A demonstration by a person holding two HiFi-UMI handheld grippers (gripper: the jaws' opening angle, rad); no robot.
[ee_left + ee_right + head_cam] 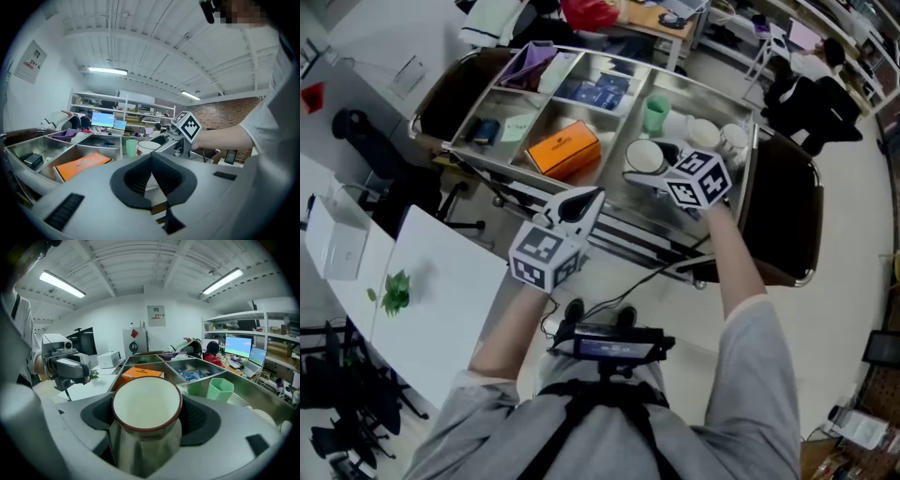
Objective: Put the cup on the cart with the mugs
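A steel cup point(643, 153) with a white inside and a red rim is held between the jaws of my right gripper point(649, 169), above the right end of the metal cart point(609, 220). In the right gripper view the cup point(146, 401) fills the gap, and the right gripper point(150, 422) is shut on its sides. White mugs point(705, 131) and a green cup point(655, 112) stand in the compartment just beyond. My left gripper point(586, 202) hangs in front of the cart's near edge. The left gripper point(151, 165) is shut and holds nothing.
An orange box point(562, 148) lies in the cart's middle compartment, and small items fill the left ones. A white table point(441, 300) with a green sprig stands at the near left. A black chair point(787, 216) is to the right of the cart. Cables run on the floor below.
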